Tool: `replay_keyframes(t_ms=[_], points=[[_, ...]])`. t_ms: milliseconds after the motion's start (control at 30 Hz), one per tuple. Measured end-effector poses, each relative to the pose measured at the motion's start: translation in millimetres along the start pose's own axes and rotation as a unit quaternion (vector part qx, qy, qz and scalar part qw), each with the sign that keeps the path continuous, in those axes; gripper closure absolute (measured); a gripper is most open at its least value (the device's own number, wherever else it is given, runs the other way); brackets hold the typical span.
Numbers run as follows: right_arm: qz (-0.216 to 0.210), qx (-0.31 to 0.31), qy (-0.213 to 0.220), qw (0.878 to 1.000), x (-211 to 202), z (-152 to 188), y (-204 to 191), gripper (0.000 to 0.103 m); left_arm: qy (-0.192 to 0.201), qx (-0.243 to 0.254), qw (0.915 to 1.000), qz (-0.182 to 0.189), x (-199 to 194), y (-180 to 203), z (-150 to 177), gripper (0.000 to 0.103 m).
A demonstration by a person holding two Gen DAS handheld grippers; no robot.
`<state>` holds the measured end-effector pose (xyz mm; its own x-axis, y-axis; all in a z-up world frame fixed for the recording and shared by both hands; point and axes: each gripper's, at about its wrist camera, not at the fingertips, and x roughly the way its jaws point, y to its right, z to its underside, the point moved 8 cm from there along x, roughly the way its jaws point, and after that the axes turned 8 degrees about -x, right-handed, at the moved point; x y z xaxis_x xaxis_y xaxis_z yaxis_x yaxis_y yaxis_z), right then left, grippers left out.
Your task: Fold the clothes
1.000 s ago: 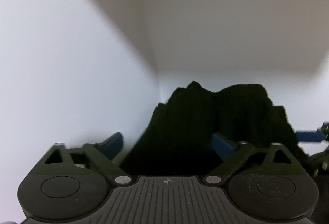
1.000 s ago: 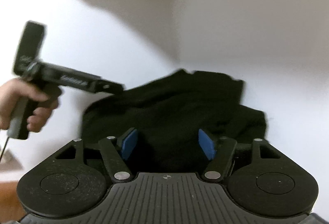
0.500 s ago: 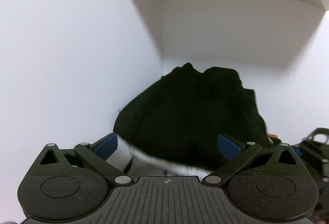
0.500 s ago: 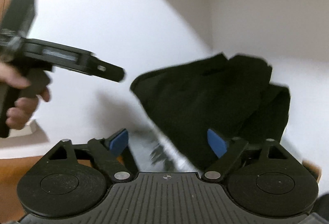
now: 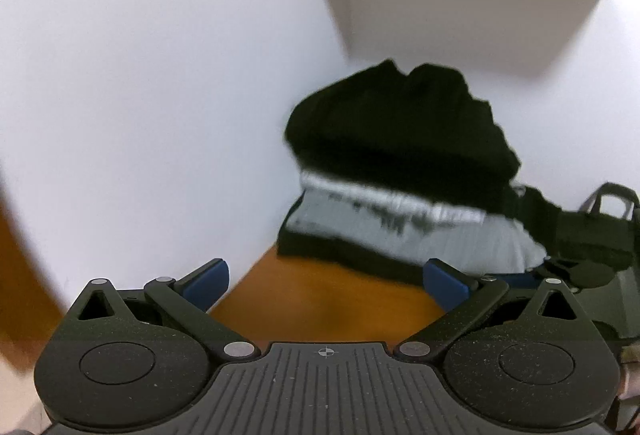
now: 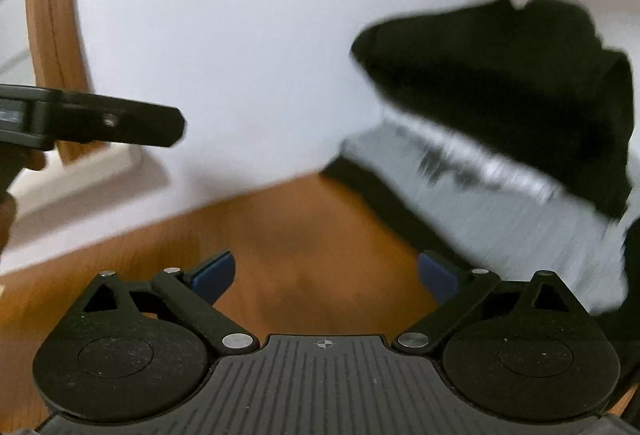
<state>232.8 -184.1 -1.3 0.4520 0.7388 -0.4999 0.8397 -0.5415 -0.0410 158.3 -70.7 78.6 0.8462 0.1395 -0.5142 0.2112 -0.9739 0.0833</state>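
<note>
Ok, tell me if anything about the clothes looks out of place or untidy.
The black garment is bunched in a heap on the black-edged grey and white striped cloth in the wall corner, not laid flat. Both open grippers hold nothing.

No text is readable; dark marks on the white garment (image 5: 400, 219) are perhaps print, blurred.

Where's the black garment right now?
The black garment sits on a grey folded piece, in the wall corner, ahead in the left view, upper right in the right view.

Home room: wooden floor (image 6: 280, 235), white walls (image 5: 160, 95), wooden door frame (image 6: 52, 35).
</note>
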Motion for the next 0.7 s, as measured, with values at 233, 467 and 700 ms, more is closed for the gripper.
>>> replay_keyframes(t_ms=[233,467,700], points=[[0.036,-0.021,-0.05,0.998,10,34,-47,0.0,-0.03,-0.033,0.999,0.004,0,-54,71,0.0],[0.092,-0.011,-0.082,0.992,19,46,-60,0.0,-0.058,-0.041,0.9975,0.006,14,-93,116,0.0],[0.168,0.04,-0.081,0.982,13,54,-67,0.0,-0.075,-0.03,0.9965,0.024,16,-106,131,0.0]])
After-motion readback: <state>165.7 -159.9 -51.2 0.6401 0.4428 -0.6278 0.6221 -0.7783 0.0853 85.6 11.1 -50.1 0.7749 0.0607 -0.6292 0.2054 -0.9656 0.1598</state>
